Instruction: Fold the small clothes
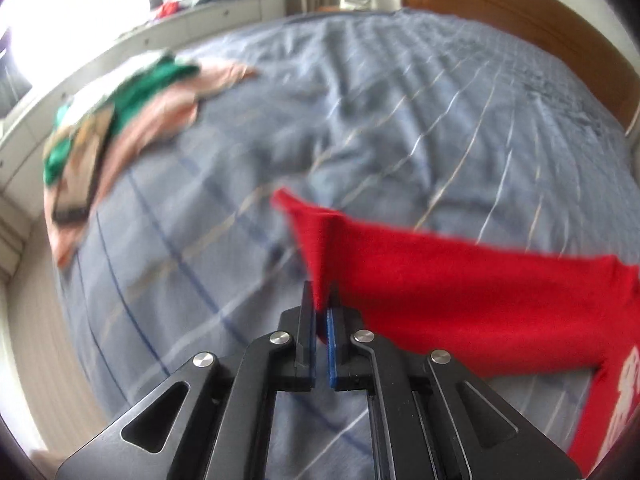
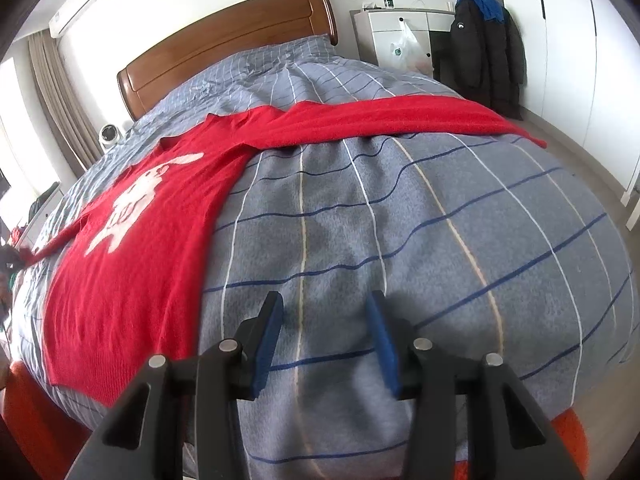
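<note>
A red sweater (image 2: 132, 264) with a white rabbit figure lies spread on the grey checked bed (image 2: 400, 220), one sleeve stretched toward the right side. My left gripper (image 1: 321, 300) is shut on the end of the other red sleeve (image 1: 440, 292) and holds it lifted a little above the bedcover. My right gripper (image 2: 324, 320) is open and empty, low over bare bedcover to the right of the sweater's body.
A pile of green and pink clothes (image 1: 120, 120) lies at the bed's far left in the left wrist view. A wooden headboard (image 2: 224, 48), a small white fan (image 2: 108, 136), hanging dark coats (image 2: 480, 48) and a white cabinet (image 2: 400, 36) surround the bed.
</note>
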Motion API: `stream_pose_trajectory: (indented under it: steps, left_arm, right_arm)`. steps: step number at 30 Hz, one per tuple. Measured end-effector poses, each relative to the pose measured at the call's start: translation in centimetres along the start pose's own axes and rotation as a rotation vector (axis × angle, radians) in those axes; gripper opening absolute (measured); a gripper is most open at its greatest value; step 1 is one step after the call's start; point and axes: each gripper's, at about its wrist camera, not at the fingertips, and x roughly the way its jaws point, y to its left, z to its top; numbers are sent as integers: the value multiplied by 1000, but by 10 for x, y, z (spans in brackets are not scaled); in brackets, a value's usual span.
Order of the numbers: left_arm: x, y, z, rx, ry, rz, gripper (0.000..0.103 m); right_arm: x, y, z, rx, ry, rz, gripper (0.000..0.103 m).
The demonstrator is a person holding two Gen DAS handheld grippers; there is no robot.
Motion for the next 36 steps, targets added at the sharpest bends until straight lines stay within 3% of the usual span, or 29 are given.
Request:
stream_pose_trajectory:
  steps: [4,8,9,12,14,16,18,20,24,29,32,36]
  left_arm:
    - [9,11,-21,-13,6,-36,4]
    - [-4,36,-24,-72,17,-70,22]
    - [-9,46,-24,-98,15,-58,28]
    - [-18,72,-23,-143,3,5,26]
    - [-24,81,-22,-145,-8,30,26]
    - [-33,77,-20,-117,-36,34,33]
    - [-39,67,-19,-81,-64,17,63]
    - [-40,51,-14,-43,-88,-4,82]
    - [-37,28,-21,-1,-74,-15,82]
    - [-75,-7,-58,144,-121,-140,83]
    - [-96,-24,-90,209,-116,-217,88]
    - [-91,-36,-118,241,-109,-257,93]
  right_arm:
    - [3,0,0,-3,5,-6,44]
    - [2,1,-1,-3,4,-7,44]
    - [2,1,-1,-3,4,-6,44]
    - [3,0,-1,1,4,-4,44]
    - [4,1,-1,-4,6,-7,45]
    - [5,2,-1,-8,6,-7,46]
    - [5,2,-1,-9,5,-7,46]
    - [5,2,-1,-9,6,-6,47]
    - [3,3,-1,-12,3,-9,47]
    - [-2,2,-1,-6,-22,-11,47]
    - [-3,2,2,-8,-29,-21,47]
    - [-18,2,13,4,-85,-30,47]
